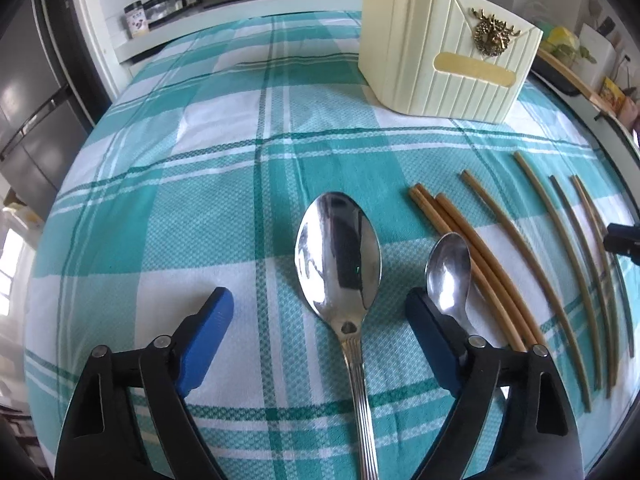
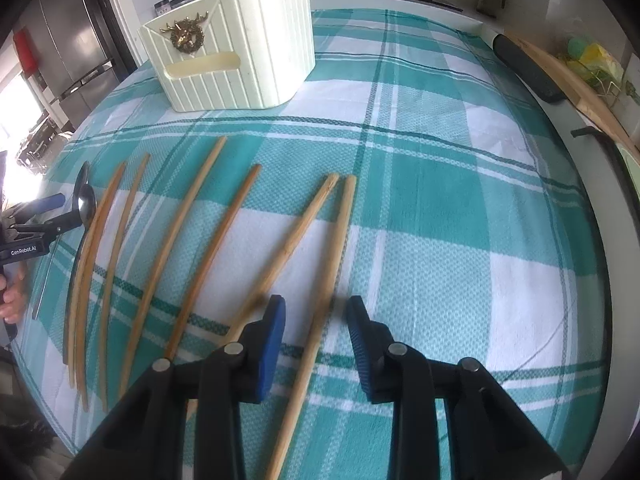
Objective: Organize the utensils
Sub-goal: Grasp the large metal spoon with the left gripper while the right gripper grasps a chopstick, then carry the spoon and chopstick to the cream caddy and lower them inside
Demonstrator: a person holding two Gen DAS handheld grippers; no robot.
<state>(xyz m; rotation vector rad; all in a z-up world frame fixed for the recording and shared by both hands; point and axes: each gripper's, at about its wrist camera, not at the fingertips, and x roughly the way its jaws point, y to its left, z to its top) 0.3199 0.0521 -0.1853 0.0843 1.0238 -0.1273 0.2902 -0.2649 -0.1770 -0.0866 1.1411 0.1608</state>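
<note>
Left wrist view, left to right: left gripper point(image 1: 316, 312) has its jaws spread wide, straddling the large polished steel spoon point(image 1: 339, 256), whose ribbed handle runs back toward 6 o'clock between the blue pads; nothing pinched yet, looks like a line-up for the neck. Small steel spoon point(image 1: 448, 276) sits just beside the right pad at 4 o'clock, close enough to get clipped on closing. Bamboo chopsticks point(image 1: 472, 256) fan out toward 3 o'clock, laid roughly parallel on the teal-and-white plaid cloth point(image 1: 200, 184) covering the bench, so each can be taken singly. Cream ribbed utensil holder with a brass emblem point(image 1: 448, 56) stands upright at 1 o'clock, well apart from everything: presumably the drop target. Right wrist view: same holder at 11 o'clock, chopsticks at 9 to 10 o'clock. Right gripper point(image 2: 316, 320) has jaws partly open around the right-hand stick of the rightmost light wooden chopstick pair point(image 2: 320, 280); pads don't look pressed on it. Its partner stick passes outside the left pad.
</note>
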